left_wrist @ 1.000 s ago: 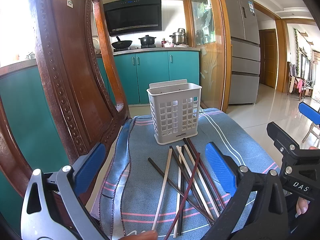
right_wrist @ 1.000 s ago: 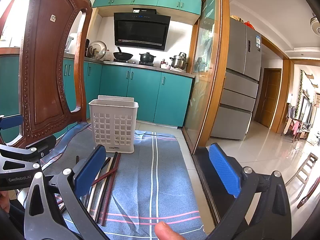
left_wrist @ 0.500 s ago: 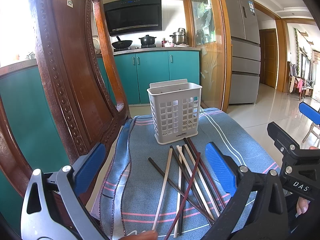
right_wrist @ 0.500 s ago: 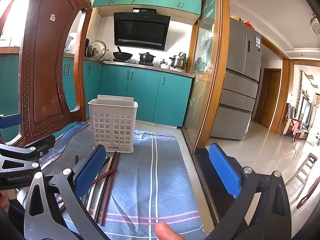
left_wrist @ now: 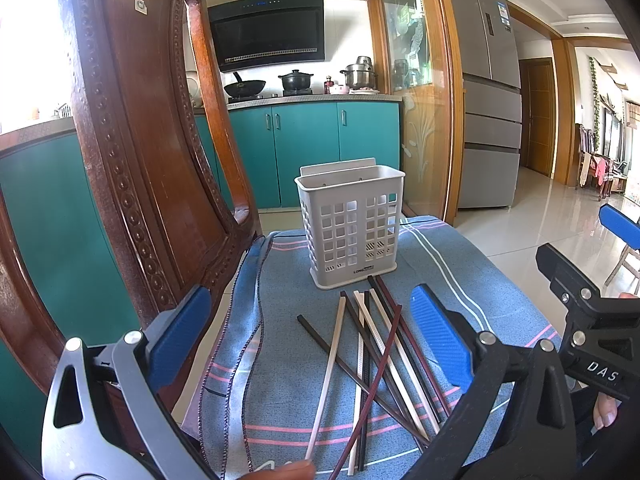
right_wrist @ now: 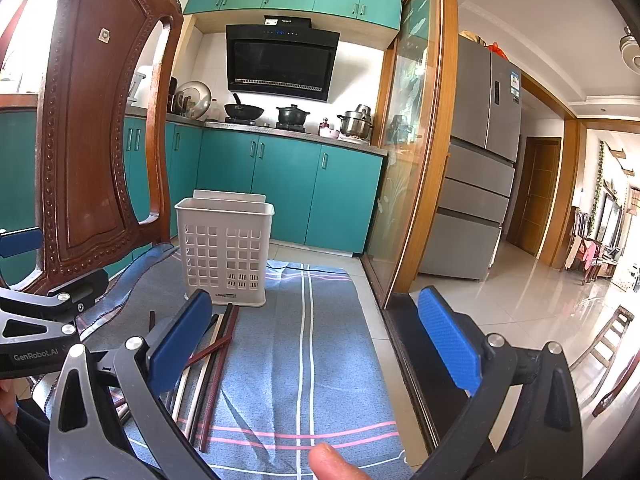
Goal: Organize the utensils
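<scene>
Several chopsticks point(left_wrist: 376, 364), cream, dark brown and maroon, lie fanned out on a blue striped cloth point(left_wrist: 460, 276). A white slotted utensil holder point(left_wrist: 352, 226) stands upright just beyond their far tips. My left gripper point(left_wrist: 312, 340) is open and empty, low over the near ends of the chopsticks. My right gripper point(right_wrist: 316, 340) is open and empty, to the right of the chopsticks point(right_wrist: 212, 364), over bare cloth point(right_wrist: 304, 360). The holder point(right_wrist: 224, 252) shows ahead and left in the right wrist view. Each gripper's body shows at the edge of the other's view.
A carved wooden chair back point(left_wrist: 148, 152) rises close on the left of the cloth. The table's right edge point(right_wrist: 384, 344) drops to a tiled floor beside a glass sliding door point(right_wrist: 412, 140). Teal kitchen cabinets point(left_wrist: 304, 148) stand behind.
</scene>
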Available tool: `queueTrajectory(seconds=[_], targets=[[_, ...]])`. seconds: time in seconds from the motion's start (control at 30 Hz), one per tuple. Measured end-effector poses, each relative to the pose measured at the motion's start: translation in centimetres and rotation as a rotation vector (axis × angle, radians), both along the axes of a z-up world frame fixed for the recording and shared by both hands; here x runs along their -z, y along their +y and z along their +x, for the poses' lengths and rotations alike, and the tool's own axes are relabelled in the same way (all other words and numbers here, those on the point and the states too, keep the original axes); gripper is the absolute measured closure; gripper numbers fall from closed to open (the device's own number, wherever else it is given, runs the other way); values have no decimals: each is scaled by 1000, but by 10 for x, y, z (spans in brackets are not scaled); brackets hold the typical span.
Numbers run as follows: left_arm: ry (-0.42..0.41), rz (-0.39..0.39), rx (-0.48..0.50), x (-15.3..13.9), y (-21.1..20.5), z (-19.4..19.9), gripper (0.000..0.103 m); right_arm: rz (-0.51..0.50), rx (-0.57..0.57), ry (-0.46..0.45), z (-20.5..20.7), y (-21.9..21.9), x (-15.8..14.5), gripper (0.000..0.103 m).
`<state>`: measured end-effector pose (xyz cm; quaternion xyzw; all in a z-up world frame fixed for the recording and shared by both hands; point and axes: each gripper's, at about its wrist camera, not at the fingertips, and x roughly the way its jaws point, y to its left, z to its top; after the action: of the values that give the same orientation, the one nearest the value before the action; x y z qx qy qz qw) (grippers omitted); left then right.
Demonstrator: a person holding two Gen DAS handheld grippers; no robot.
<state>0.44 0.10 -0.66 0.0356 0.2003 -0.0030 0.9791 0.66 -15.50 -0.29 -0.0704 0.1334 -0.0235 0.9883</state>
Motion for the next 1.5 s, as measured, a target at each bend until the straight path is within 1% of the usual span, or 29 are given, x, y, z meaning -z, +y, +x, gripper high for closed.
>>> queueTrajectory(seconds=[0.63,0.73,0.8,0.83,0.87,0.9,0.93,0.97,1.0,1.03,1.07,1.1,1.13,1.17,1.2,1.23,1.27,1.37,1.4,1.43,1.47,1.5], targets=[[1,0,0,0,0,0,3,-3,3,-2,0,-2,0,3],[23,12,-12,3,1,2,3,-24,38,8,4,-5,0,3],[93,34,-21,11,1,12,3,-62,80,65,16,-9,5,3],[142,38,-14,17,2,18,3,-83,100,133,30,-12,10,3],[206,40,-5,26,2,25,3,-84,108,183,39,-16,15,3],[251,40,-1,32,3,31,3,-83,117,216,46,-17,18,3],[284,40,-3,38,4,35,3,-75,118,276,58,-22,24,4],[316,35,-7,44,6,39,3,-66,102,309,64,-23,27,7],[346,27,-10,49,8,42,4,-62,82,341,71,-23,30,16],[385,6,-27,53,13,47,5,-72,62,386,83,-21,34,29],[414,-20,-39,58,19,50,12,-81,50,422,92,-18,36,35],[443,-54,-47,61,26,54,19,-75,24,467,102,-16,39,52],[474,-104,-54,65,35,58,34,-51,-18,516,111,-13,42,61],[504,-161,-63,67,44,62,42,2,-77,591,126,-12,48,64],[527,-195,-70,67,51,65,44,40,-113,648,139,-10,54,69],[549,-214,-73,67,55,69,47,105,-164,728,156,-9,61,70],[559,-213,-73,67,58,74,47,152,-195,766,165,-6,66,70],[567,-164,-41,55,56,88,48,334,-280,881,198,-4,80,70],[566,-151,-29,51,55,94,49,373,-298,916,205,-2,85,70],[573,-139,-21,45,51,100,51,392,-308,936,208,0,88,70],[585,-119,-16,42,51,111,56,395,-313,958,213,3,93,70],[593,-106,-17,42,51,119,57,374,-296,970,215,8,98,70]])
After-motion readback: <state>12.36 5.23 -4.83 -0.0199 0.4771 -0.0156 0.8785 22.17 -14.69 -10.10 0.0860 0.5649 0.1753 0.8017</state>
